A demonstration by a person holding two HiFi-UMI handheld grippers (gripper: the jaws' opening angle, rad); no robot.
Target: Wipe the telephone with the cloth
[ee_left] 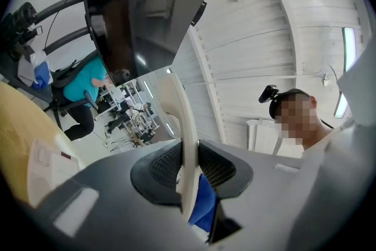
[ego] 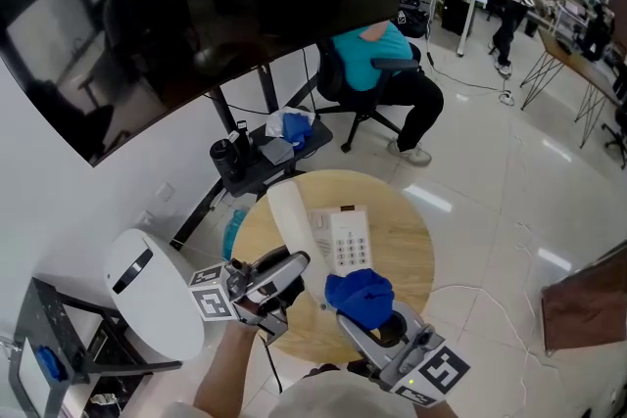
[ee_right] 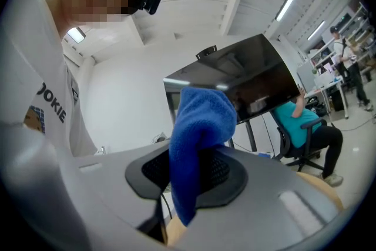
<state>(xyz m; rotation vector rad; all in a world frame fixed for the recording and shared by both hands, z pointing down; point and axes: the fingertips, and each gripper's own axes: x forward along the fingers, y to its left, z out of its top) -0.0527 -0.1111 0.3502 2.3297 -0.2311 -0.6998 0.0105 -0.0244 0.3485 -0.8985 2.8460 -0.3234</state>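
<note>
Now my left gripper (ego: 297, 261) is clamped on the telephone's handset (ego: 288, 215). In the left gripper view its two dark pads press the handset's (ee_left: 183, 144) cream body from either side, gripping near one end. The handset's long axis runs straight out along the jaws. In the head view it points away from me toward the far edge of the table (ego: 416, 255), leaning a little to the left. In the left gripper view it shows edge-on, a thin curved strip that rises from the jaws and bends left at its free end.

The telephone base (ego: 349, 238) lies flat on the round wooden table just right of the raised handset. Its keypad faces up, and its long side points away from me as well.

My right gripper (ego: 370, 316) is closed on the blue cloth (ego: 360, 296). In the right gripper view the cloth (ee_right: 198, 138) is pinched between the pads, bunched above them, with a loose fold hanging below. In the head view the cloth sits just on my side of the base, near the handset's held end but apart from it.

A large dark screen (ego: 196, 5) leans over the far side, and a person in a teal shirt (ego: 377, 64) sits behind it.
</note>
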